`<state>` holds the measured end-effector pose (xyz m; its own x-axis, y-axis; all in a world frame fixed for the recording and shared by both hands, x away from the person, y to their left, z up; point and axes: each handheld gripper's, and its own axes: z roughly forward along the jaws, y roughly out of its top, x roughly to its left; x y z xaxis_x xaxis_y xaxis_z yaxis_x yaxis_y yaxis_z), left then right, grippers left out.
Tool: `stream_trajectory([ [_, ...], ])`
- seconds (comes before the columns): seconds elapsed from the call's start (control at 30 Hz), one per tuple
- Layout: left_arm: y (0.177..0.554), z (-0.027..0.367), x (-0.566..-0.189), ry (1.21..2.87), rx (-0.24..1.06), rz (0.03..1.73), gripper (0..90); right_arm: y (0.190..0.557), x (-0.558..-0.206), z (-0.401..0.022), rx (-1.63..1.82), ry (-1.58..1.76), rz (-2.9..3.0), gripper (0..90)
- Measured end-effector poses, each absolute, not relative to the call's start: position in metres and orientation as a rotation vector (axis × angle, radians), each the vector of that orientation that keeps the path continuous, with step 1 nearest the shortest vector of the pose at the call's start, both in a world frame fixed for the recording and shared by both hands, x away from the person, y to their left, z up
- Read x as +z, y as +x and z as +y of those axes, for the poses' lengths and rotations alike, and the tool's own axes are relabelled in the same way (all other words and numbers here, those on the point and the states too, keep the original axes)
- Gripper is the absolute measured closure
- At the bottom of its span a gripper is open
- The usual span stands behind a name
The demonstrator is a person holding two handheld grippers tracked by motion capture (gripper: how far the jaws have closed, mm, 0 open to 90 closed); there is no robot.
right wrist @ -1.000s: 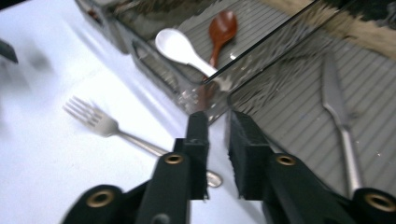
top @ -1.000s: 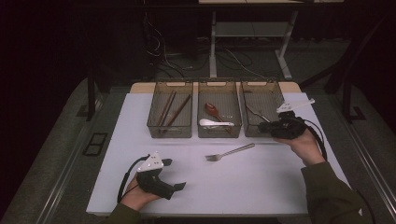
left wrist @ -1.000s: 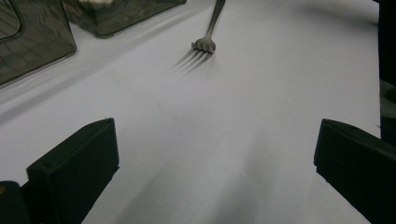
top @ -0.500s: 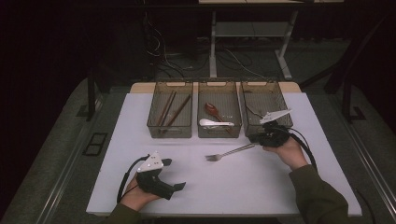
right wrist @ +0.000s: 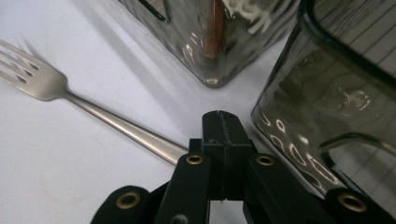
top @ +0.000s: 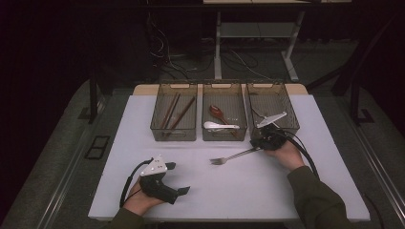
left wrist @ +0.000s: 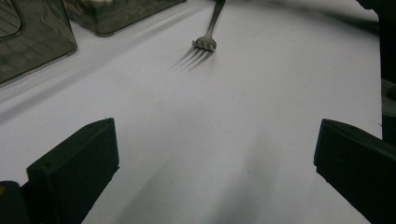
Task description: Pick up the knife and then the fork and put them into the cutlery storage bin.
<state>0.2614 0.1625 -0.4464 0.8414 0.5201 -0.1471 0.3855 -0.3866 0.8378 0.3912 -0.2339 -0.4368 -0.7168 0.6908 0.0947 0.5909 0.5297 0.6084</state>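
Observation:
A metal fork (top: pixel 234 156) lies on the white table, tines toward the left; its tines (left wrist: pixel 205 43) are also in the left gripper view. My right gripper (top: pixel 257 144) is low over the handle end of the fork (right wrist: pixel 93 109), just in front of the bins. In the right gripper view its jaws (right wrist: pixel 220 120) are pressed flush together, and the handle runs under their left side, not between the pads. My left gripper (top: pixel 179 177) rests near the front left of the table, wide open (left wrist: pixel 215 158) with nothing between its fingers.
Three smoky plastic bins stand in a row at the back. The left bin (top: pixel 156 107) holds wooden chopsticks (top: pixel 175 112). The middle bin (top: pixel 224 85) holds a red spoon (top: pixel 217 112) and a white spoon (top: pixel 217 126). The right bin (top: pixel 292 112) sits close beside my right gripper.
My right hand has come down and leftward from over the right bin to the fork's handle end. The left hand and the fork have stayed put.

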Motion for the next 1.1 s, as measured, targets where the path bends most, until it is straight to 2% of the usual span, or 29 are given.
stream_trajectory([
  [0.67,0.261,0.162,-0.447,2.024,0.166,0.663,0.0,0.391,-0.440,-0.233,0.908,1.076,2.635,89.4],
  [1.1,0.260,0.163,-0.446,2.025,0.165,0.660,0.0,0.371,-0.435,-0.235,0.854,0.994,2.731,89.5],
])
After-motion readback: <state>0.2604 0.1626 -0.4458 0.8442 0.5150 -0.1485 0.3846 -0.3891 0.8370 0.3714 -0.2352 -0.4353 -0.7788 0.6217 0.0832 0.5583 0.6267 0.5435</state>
